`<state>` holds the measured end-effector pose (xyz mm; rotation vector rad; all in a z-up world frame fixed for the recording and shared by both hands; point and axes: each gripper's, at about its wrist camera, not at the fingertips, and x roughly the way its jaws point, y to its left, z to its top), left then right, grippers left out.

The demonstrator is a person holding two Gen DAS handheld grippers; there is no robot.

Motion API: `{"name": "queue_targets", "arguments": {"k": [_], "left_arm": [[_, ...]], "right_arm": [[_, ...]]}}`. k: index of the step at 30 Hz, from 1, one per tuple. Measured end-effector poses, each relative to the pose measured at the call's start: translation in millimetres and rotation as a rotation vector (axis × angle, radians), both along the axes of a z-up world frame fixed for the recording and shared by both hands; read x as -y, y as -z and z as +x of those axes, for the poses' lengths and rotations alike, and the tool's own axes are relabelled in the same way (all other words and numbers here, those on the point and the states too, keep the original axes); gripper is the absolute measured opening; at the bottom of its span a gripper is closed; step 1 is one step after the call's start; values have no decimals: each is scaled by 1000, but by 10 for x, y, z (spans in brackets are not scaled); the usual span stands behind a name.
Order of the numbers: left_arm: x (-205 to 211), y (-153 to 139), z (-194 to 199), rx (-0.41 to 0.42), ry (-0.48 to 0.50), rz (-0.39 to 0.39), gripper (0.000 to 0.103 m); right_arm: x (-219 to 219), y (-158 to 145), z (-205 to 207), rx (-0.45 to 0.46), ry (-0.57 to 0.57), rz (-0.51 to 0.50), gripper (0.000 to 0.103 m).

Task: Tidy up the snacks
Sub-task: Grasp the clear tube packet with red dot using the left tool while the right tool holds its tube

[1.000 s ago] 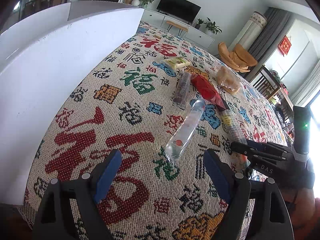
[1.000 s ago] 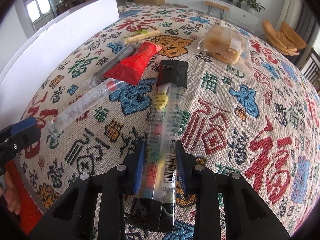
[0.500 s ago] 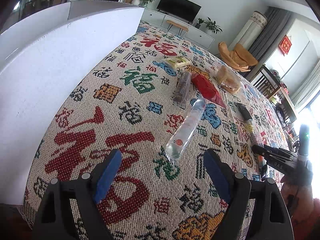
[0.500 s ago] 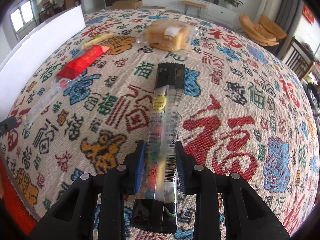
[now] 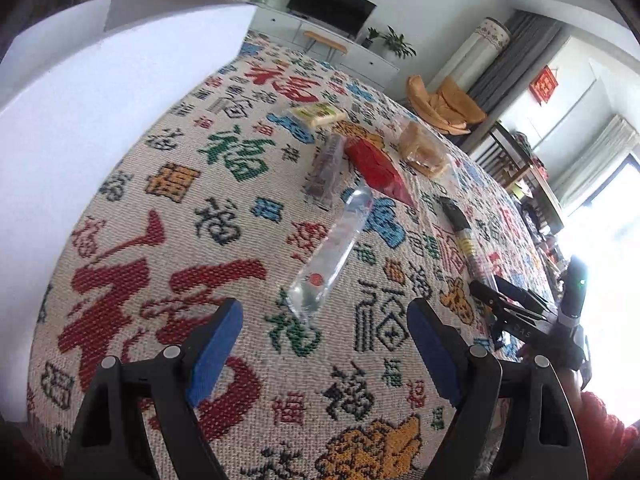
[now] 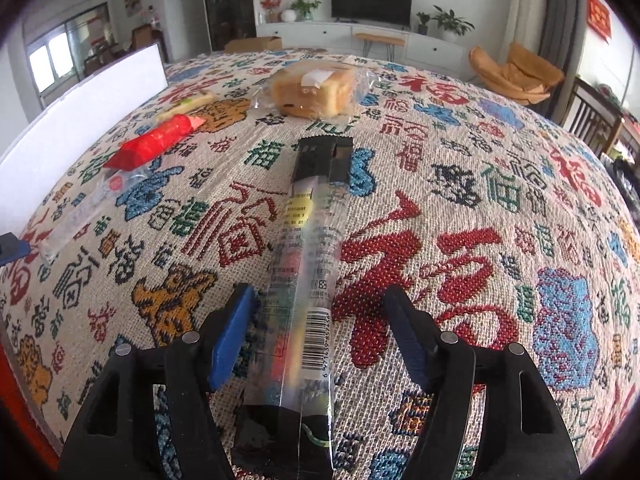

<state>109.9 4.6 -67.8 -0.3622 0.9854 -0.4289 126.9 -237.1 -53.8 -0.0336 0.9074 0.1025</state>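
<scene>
Two blue-padded fingers of the left gripper (image 5: 322, 344) stand wide apart in the left wrist view, hovering over the patterned tablecloth (image 5: 168, 216) with nothing between them. Just ahead of them lies a long clear packet (image 5: 332, 256), its near end pointing toward the gap between the fingers without touching them. Farther up the cloth sit a dark snack stick (image 5: 326, 170), a red packet (image 5: 378, 170) whose tip rests on the clear packet's far end, a pale yellow-green bar (image 5: 318, 114) and a wrapped piece of bread (image 5: 424, 152). A white board (image 5: 92, 120) stands along the left edge of the table. At the right, the right gripper (image 5: 504, 300) shows side-on over the near end of a long black-capped snack tube (image 5: 460, 232). In the right wrist view, the right gripper (image 6: 320, 332) has just been opening: its jaws stand released on either side of the snack tube (image 6: 308, 256), which lies flat on the tablecloth (image 6: 460, 208) between them, the left pad just beside the wrapper and the right pad clear of it. Beyond the tube's black cap sits the wrapped bread (image 6: 312, 88); the red packet (image 6: 156, 144) and the clear packet (image 6: 76, 216) lie off to the left, near the white board (image 6: 80, 128).
</scene>
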Motion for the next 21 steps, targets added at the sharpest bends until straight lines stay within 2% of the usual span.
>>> {"name": "queue_targets", "arguments": {"k": [2, 6, 8, 10, 12, 14, 18, 21], "left_arm": [[106, -16, 128, -22, 57, 12, 84], [433, -56, 399, -22, 140, 189, 82], [586, -31, 522, -31, 162, 259, 70], [696, 18, 601, -46, 179, 316, 37], [769, 26, 597, -14, 195, 374, 21], [755, 29, 528, -6, 198, 369, 18], [602, 48, 215, -26, 197, 305, 18], [463, 48, 63, -49, 157, 250, 22]], "right_arm": [[-12, 4, -7, 0, -2, -5, 72], [-21, 5, -11, 0, -2, -5, 72], [-17, 6, -17, 0, -2, -4, 73], [-17, 6, -17, 0, -2, -4, 73], [-17, 5, -15, 0, -2, -4, 73], [-15, 6, -16, 0, -2, -5, 73], [-18, 5, -14, 0, -2, -4, 73], [-22, 4, -11, 0, -2, -6, 73]]}}
